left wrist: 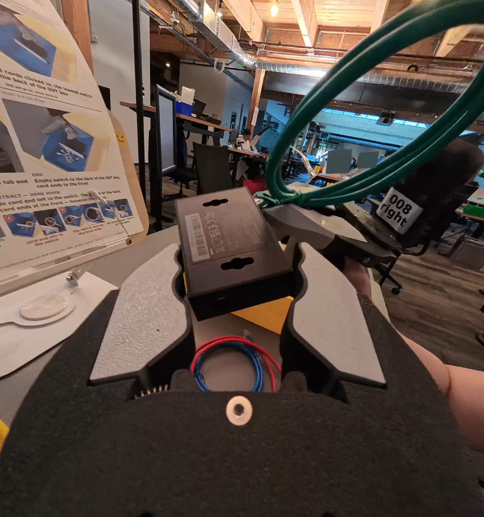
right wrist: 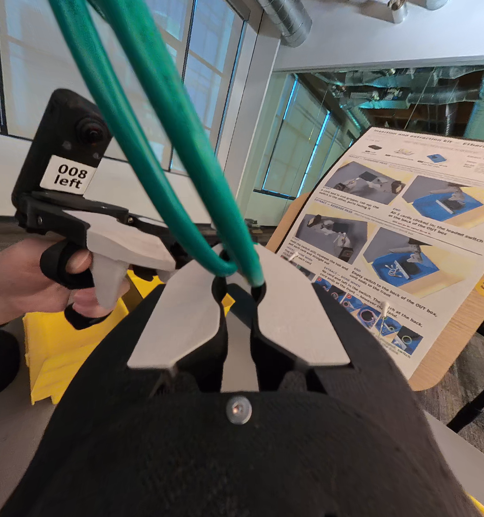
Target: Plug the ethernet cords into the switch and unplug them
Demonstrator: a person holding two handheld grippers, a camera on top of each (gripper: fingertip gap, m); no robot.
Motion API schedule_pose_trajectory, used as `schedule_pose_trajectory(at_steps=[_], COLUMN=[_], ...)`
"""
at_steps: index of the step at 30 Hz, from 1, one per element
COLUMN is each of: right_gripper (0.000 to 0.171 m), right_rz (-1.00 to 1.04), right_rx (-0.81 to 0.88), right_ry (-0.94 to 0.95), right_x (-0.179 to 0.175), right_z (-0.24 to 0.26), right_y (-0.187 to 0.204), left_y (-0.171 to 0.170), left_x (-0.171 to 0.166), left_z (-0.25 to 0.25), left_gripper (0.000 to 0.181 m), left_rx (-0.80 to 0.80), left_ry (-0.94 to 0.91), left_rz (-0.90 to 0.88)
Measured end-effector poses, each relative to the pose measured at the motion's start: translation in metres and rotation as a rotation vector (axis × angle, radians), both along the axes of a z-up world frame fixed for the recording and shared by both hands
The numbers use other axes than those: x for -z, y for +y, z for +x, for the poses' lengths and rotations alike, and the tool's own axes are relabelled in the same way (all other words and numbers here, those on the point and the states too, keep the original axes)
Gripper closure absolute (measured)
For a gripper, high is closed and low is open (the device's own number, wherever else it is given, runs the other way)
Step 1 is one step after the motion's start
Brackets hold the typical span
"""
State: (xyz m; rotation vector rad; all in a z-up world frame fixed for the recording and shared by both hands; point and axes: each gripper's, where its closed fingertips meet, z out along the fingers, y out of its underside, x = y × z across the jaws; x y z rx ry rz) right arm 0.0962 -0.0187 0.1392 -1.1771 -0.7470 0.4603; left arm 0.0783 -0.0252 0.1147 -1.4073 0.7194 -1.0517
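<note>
Behind the worktop, an open workshop is seen. The switch, underside up, is clamped in the left gripper above the yellow bin. The green cord is pinched by the right gripper beside it. Red and blue cords are left coiled on the worktop's near edge; no cord is seen plugged in.

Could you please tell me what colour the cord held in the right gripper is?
Green; the cord shows best in the right wrist view.

We note, writing withheld: instruction sheet left of switch; barcode sticker on switch; tags on both grippers.
</note>
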Motion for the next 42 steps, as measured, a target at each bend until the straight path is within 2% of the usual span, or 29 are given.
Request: schedule_pose_trajectory(at_steps=[7, 12, 14, 16, 20, 33, 42], right_gripper=[0.158, 0.158, 0.158, 0.157, 0.157, 0.157, 0.154], right_rz=[0.069, 0.032, 0.022, 0.013, 0.02, 0.036, -0.09], right_rx=[0.124, 0.147, 0.154, 0.141, 0.114, 0.058, -0.037], right_ry=[0.036, 0.088, 0.119, 0.144, 0.166, 0.092, 0.15], right_x=[-0.005, -0.002, -0.003, -0.005, -0.007, 0.001, 0.008], right_z=[0.009, 0.016, 0.021, 0.024, 0.025, 0.004, 0.002], right_y=[0.005, 0.012, 0.013, 0.014, 0.012, 0.008, 0.016], left_y=[0.014, 0.015, 0.013, 0.011, 0.012, 0.01, 0.017], left_x=[0.0, 0.007, 0.011, 0.015, 0.011, 0.012, 0.015], left_z=[-0.008, -0.005, -0.001, 0.002, 0.002, 0.003, 0.001], left_gripper=[0.114, 0.112, 0.104, 0.1, 0.103, 0.111, 0.111], left_rx=[-0.105, -0.056, -0.011, 0.024, 0.017, 0.047, 0.109], left_ry=[-0.037, -0.027, -0.02, -0.011, -0.062, -0.081, -0.212], left_rz=[0.038, -0.014, -0.063, -0.102, -0.086, -0.09, -0.279])
